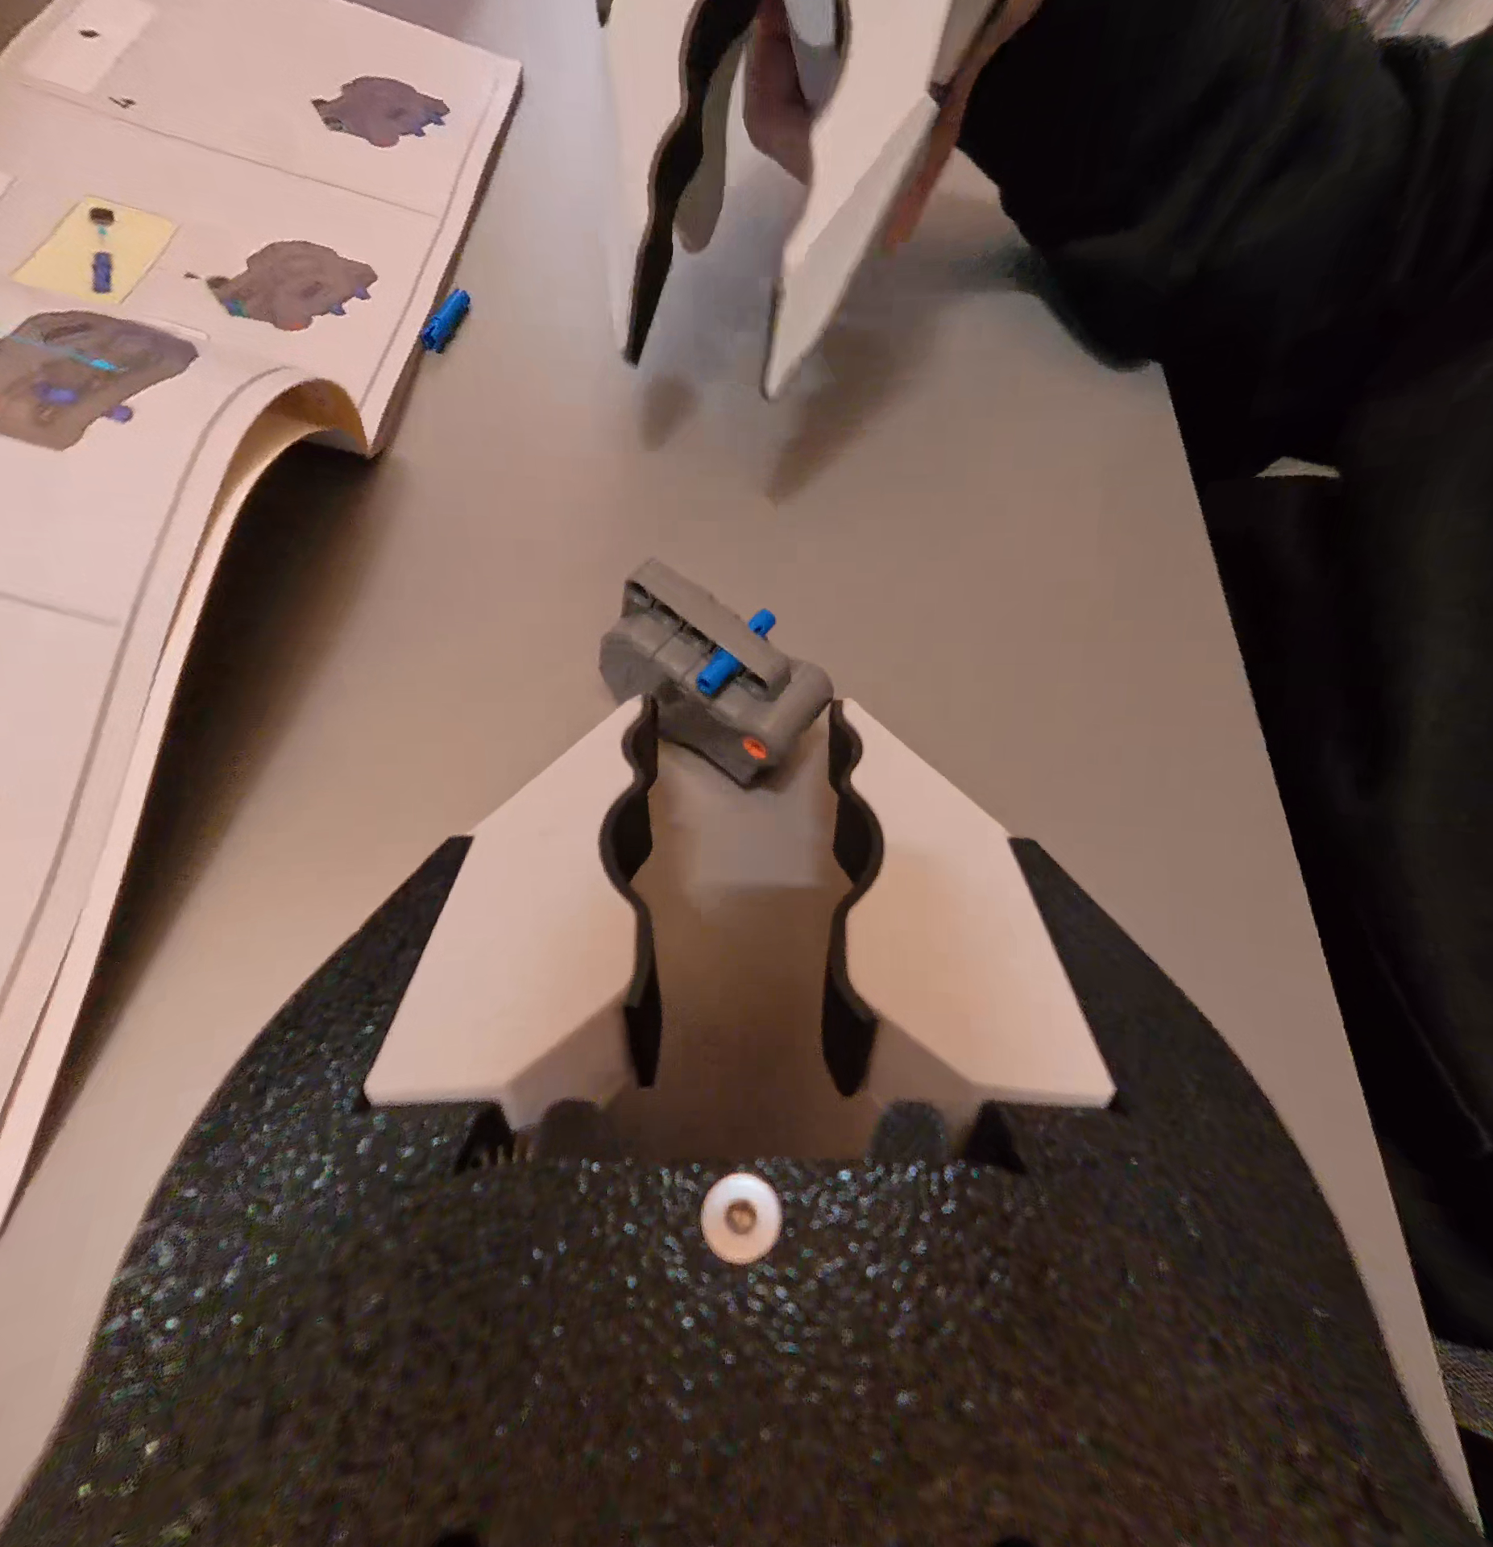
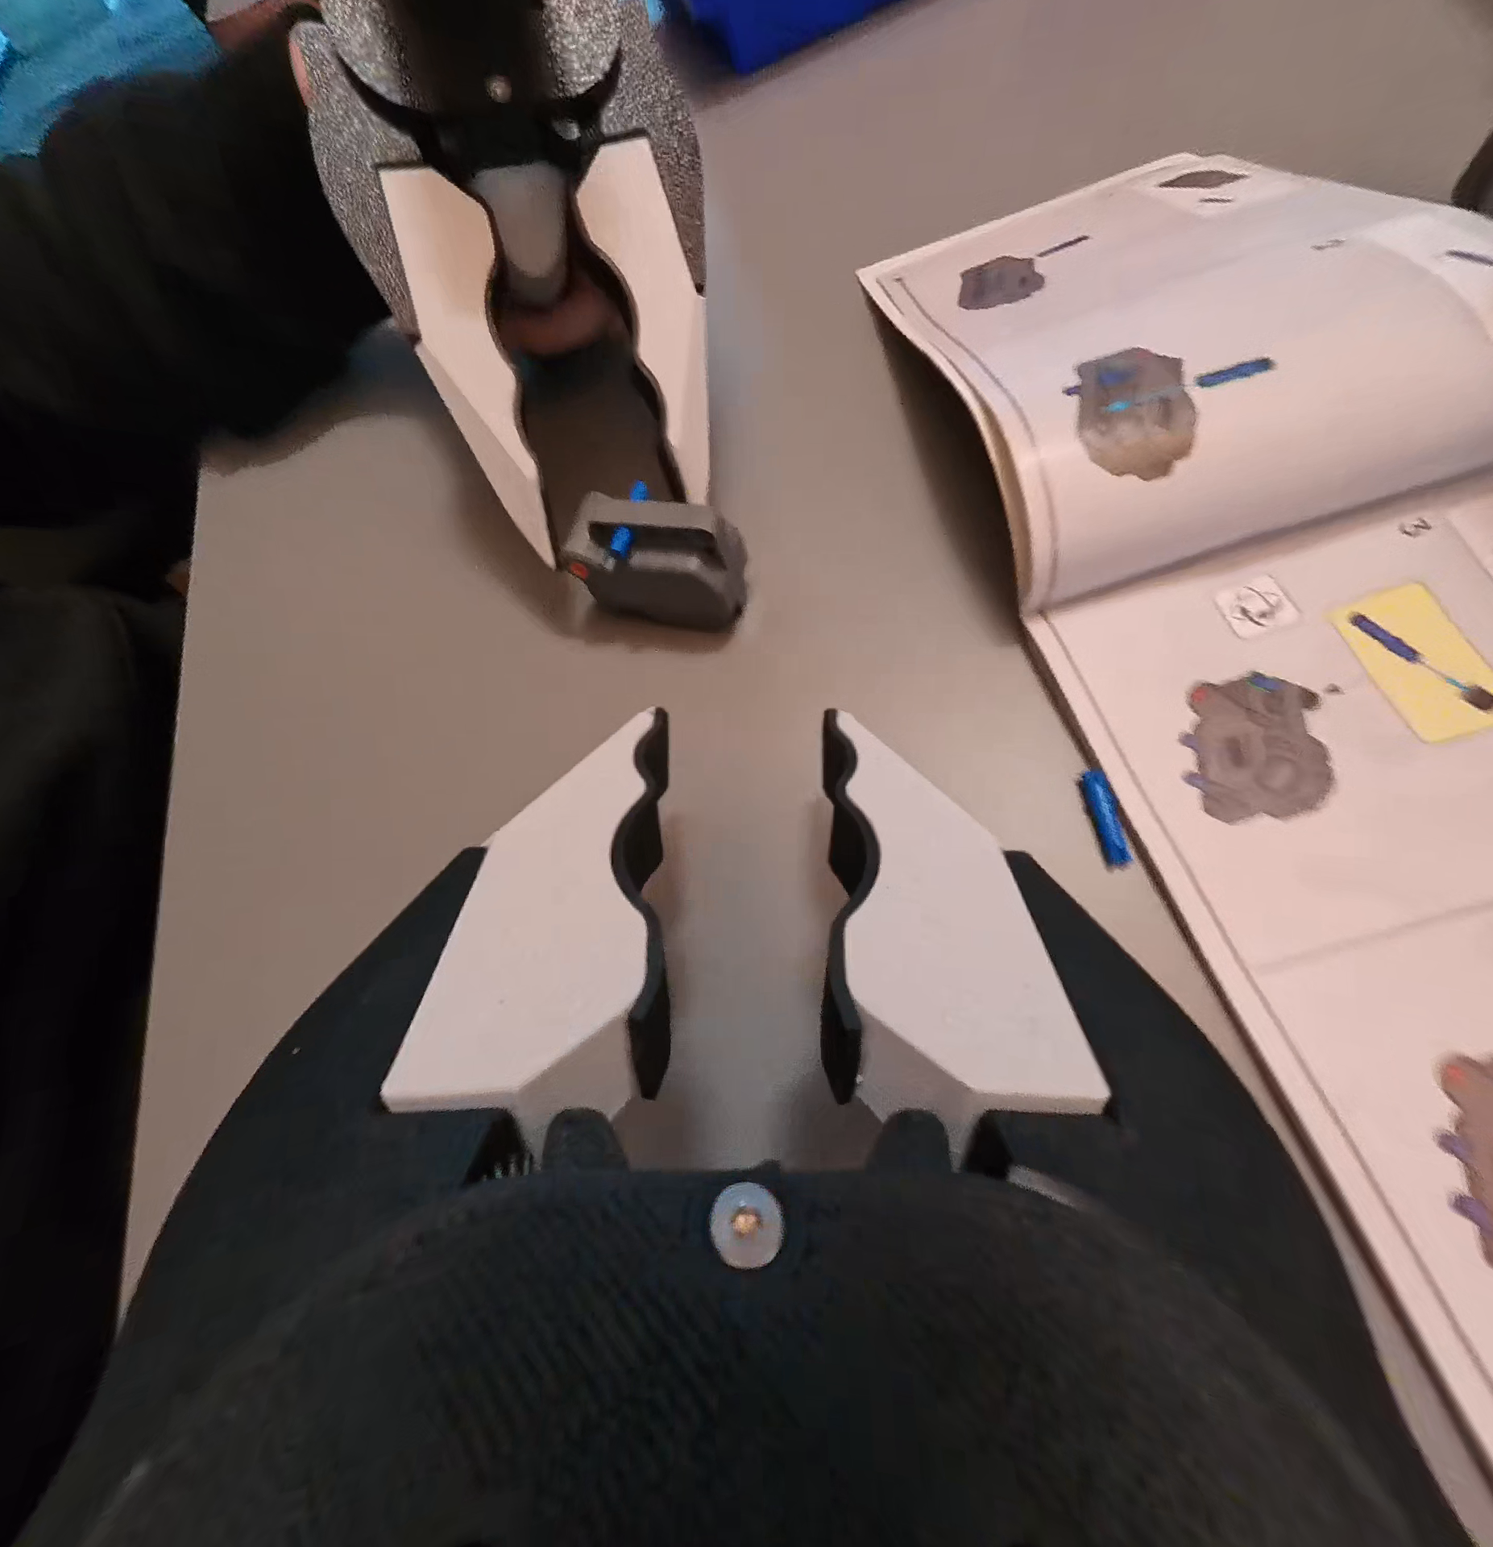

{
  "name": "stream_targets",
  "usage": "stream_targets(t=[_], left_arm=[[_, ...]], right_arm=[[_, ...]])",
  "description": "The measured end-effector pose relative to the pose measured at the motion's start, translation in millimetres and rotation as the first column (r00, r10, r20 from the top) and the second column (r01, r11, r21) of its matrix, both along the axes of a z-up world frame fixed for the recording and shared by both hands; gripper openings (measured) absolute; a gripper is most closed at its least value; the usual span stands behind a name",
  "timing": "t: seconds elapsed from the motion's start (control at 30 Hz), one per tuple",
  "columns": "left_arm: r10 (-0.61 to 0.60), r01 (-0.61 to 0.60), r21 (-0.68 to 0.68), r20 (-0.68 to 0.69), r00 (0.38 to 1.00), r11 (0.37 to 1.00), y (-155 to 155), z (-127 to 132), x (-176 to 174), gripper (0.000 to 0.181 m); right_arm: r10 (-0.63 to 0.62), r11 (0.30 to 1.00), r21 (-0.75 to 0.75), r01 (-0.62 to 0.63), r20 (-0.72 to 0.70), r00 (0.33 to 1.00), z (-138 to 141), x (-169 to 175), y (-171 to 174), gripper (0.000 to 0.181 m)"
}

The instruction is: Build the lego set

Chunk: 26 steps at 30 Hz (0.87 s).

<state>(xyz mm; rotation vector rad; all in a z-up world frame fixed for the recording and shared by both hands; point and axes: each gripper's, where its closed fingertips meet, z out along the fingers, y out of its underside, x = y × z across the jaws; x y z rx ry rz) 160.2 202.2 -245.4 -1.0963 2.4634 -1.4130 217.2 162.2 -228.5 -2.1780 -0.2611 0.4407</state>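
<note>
My left hand-held gripper (image 1: 738, 711) sat apart around the grey lego block (image 1: 709, 670), steadying it on the desk (image 1: 935, 519). The right hand-held gripper (image 2: 743, 720) waited apart and empty, probably for the loose blue pin (image 2: 1104, 816) beside the booklet (image 2: 1228, 879).

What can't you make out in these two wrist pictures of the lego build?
- Left wrist view: the grey lego assembly has its near corner between the left gripper fingertips; contact is unclear.
- Both views: the instruction booklet drawings are blurred and cut by the edge.
- Right wrist view: the loose blue pin is too small for detail.
</note>
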Motion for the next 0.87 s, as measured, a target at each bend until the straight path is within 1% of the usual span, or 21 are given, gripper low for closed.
stream_targets(t=[0.03, 0.07, 0.13, 0.17, 0.2, 0.27, 0.3, 0.37, 0.4, 0.47, 0.57, 0.6, 0.67, 0.73, 0.77, 0.8, 0.87], left_arm=[[0.014, -0.014, 0.006, -0.008, 1.000, 1.000, -4, 0, 2, 0.037], [0.029, -0.029, 0.004, -0.026, 0.999, 1.000, -8, 0, 4, 0.036], [0.077, -0.078, -0.012, -0.055, 0.996, 0.997, -17, 1, 7, 0.036], [0.108, -0.110, -0.029, -0.063, 0.992, 0.994, -22, 2, 10, 0.037], [0.147, -0.151, -0.048, -0.078, 0.986, 0.987, -27, 2, 13, 0.037], [0.222, -0.233, -0.101, -0.116, 0.968, 0.967, -37, 5, 20, 0.037], [0.245, -0.262, -0.135, -0.131, 0.961, 0.956, -44, 7, 23, 0.037], [0.270, -0.297, -0.195, -0.153, 0.951, 0.935, -57, 10, 30, 0.035], [0.257, -0.284, -0.219, -0.146, 0.955, 0.933, -65, 11, 32, 0.035], [0.237, -0.260, -0.217, -0.130, 0.963, 0.941, -75, 11, 36, 0.027], [0.171, -0.190, -0.193, -0.108, 0.979, 0.963, -85, 12, 39, 0.028], [0.154, -0.168, -0.171, -0.097, 0.983, 0.971, -84, 14, 40, 0.029], [0.152, -0.154, -0.111, -0.024, 0.988, 0.982, -75, 24, 48, 0.035], [0.159, -0.157, -0.025, 0.085, 0.984, 0.987, -60, 35, 62, 0.031], [0.168, -0.174, 0.040, 0.131, 0.977, 0.984, -52, 37, 72, 0.029], [0.167, -0.186, 0.115, 0.163, 0.972, 0.976, -44, 35, 82, 0.027], [0.107, -0.156, 0.283, 0.183, 0.977, 0.946, -37, 22, 97, 0.022]], right_arm=[[-0.005, 1.000, 0.002, 0.005, 0.018, 1.000, -3, -5, 3, 0.039], [-0.009, 1.000, 0.000, 0.009, 0.045, 0.999, -5, -10, 5, 0.042], [-0.031, 0.999, 0.021, 0.029, 0.114, 0.993, -7, -15, 9, 0.055], [-0.032, 0.999, 0.034, 0.028, 0.142, 0.989, -7, -18, 9, 0.057], [-0.036, 0.999, 0.033, 0.031, 0.166, 0.986, -8, -19, 8, 0.061], [-0.037, 0.999, 0.027, 0.032, 0.203, 0.978, -11, -19, 4, 0.075], [-0.026, 0.999, 0.027, 0.021, 0.218, 0.976, -12, -19, 2, 0.076], [-0.011, 1.000, 0.016, 0.008, 0.243, 0.970, -17, -18, -4, 0.077], [-0.005, 1.000, 0.007, 0.004, 0.243, 0.970, -20, -17, -8, 0.073], [0.017, 1.000, -0.009, -0.016, 0.216, 0.976, -23, -18, -18, 0.058], [-0.002, 1.000, 0.009, 0.000, 0.168, 0.986, -22, -16, -30, 0.056], [-0.008, 1.000, 0.013, 0.006, 0.161, 0.987, -20, -14, -33, 0.056], [0.014, 0.998, 0.054, -0.021, 0.134, 0.991, -7, -13, -42, 0.060], [0.020, 0.992, 0.118, -0.031, 0.097, 0.995, 15, -6, -51, 0.057], [0.009, 0.988, 0.152, -0.022, 0.088, 0.996, 26, 0, -55, 0.054], [-0.029, 0.984, 0.177, 0.012, 0.093, 0.995, 33, 12, -56, 0.049], [-0.152, 0.972, 0.197, 0.127, 0.118, 0.981, 38, 44, -54, 0.045]])
